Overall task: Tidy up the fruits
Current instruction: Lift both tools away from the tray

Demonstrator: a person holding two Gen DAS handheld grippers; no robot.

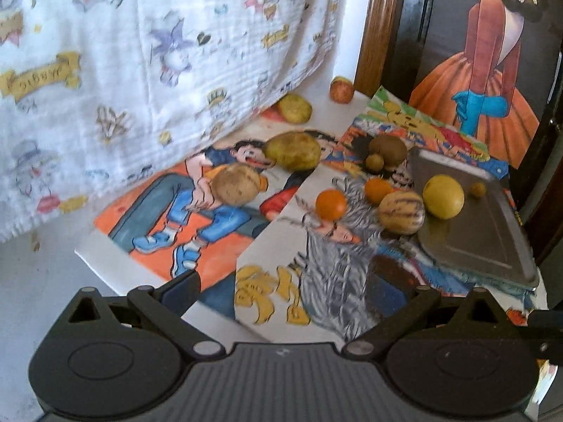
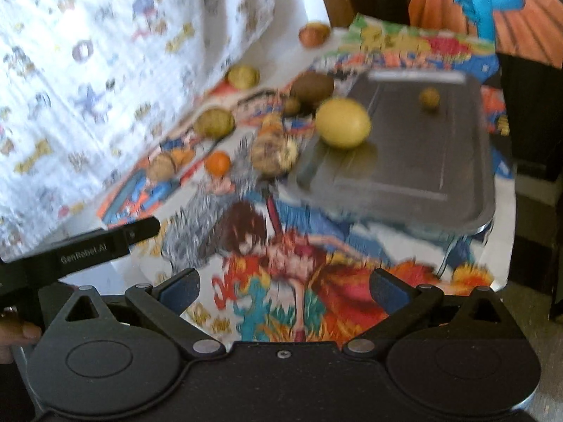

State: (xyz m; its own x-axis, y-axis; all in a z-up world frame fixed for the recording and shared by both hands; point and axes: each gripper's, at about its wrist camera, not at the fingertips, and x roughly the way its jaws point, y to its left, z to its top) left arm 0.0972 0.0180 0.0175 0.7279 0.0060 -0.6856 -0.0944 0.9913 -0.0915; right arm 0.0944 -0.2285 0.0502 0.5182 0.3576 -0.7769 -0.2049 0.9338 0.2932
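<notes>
Bright daylight, left wrist view fairly sharp, right wrist view motion-blurred (heavily), fisheye bending and dark corners

A home: cartoon-print cloth (image 1: 140, 70), painted posters (image 1: 197, 211), wooden doorframe (image 1: 373, 28).

tray (image 1: 492, 232): yellow fruit (image 1: 442, 196) on it | left gripper (image 1: 302, 281): spread, empty

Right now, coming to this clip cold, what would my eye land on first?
Probably the big yellow fruit on the metal tray at right, with one tiny brown fruit behind it. Then the scatter still off the tray: a striped melon-like fruit against its left edge, two oranges beside that, all on loud cartoon posters. Both grippers, left and right, hang open and empty in the foreground.
</notes>
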